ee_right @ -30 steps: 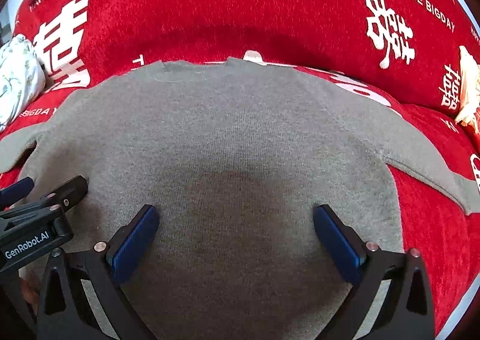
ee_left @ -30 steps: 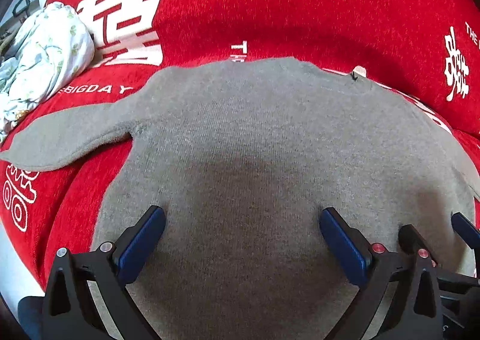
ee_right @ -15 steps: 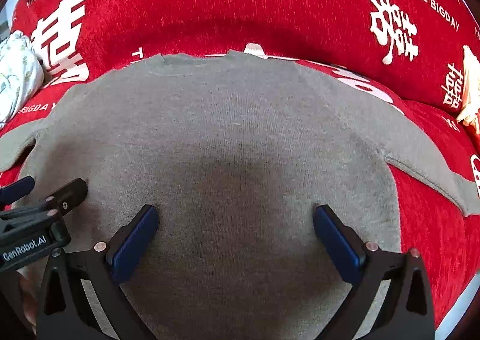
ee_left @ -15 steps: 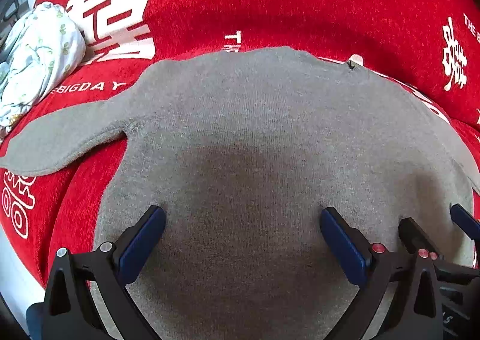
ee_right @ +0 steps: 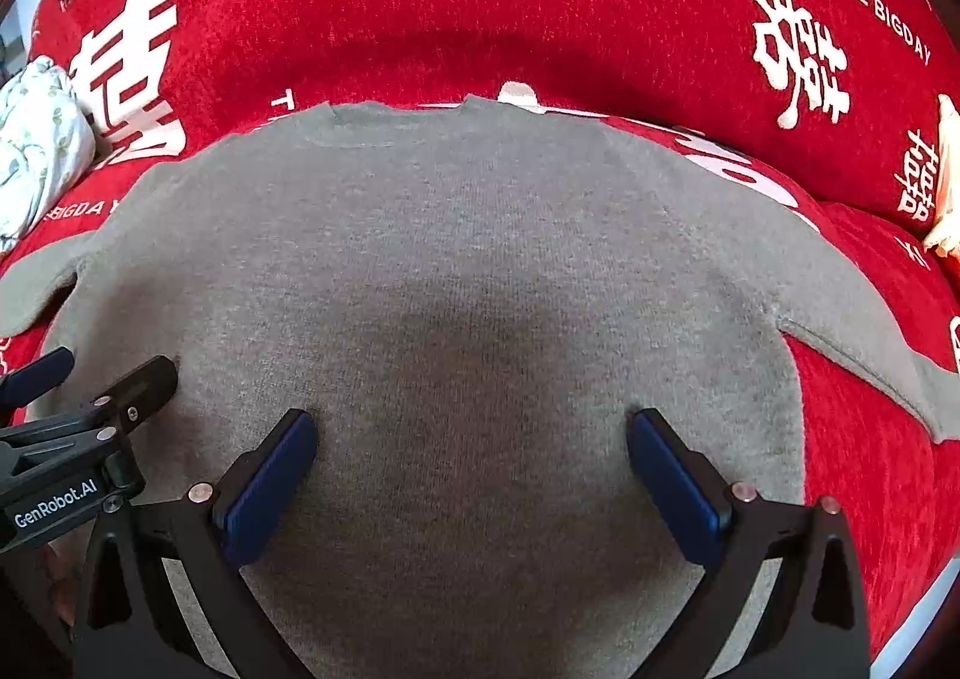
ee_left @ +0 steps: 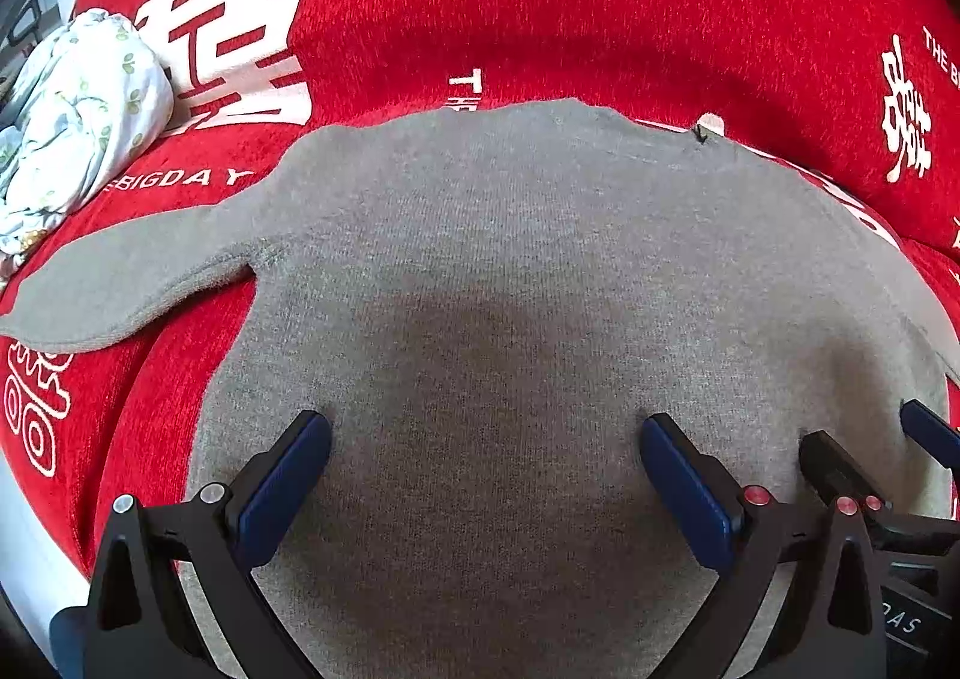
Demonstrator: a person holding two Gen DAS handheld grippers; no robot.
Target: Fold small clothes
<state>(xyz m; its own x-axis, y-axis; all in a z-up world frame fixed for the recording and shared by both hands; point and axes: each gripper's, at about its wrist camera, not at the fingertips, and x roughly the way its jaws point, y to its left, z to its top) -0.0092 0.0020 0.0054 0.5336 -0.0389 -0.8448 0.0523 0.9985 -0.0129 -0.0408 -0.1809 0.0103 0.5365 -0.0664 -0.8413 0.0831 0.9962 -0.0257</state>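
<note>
Hovering spread-fingered, the left gripper [ee_left: 483, 433] and right gripper [ee_right: 471, 427] have barely shifted over the flat grey sweater [ee_left: 540, 289]; folding hasn't begun.

A sweater [ee_left: 510, 289] lay flat on the sofa cover [ee_left: 540, 7], collar away from me, sleeves out left and right. My left gripper [ee_left: 485, 469] and right gripper [ee_right: 471, 466] sat side by side over its lower half. A bundled cloth [ee_left: 78, 115] lay far left.

red wedding-print cover [ee_left: 600, 7], grey sweater [ee_left: 510, 271] spread flat on it, sleeves out, crumpled floral cloth [ee_left: 78, 115] at left edge
</note>
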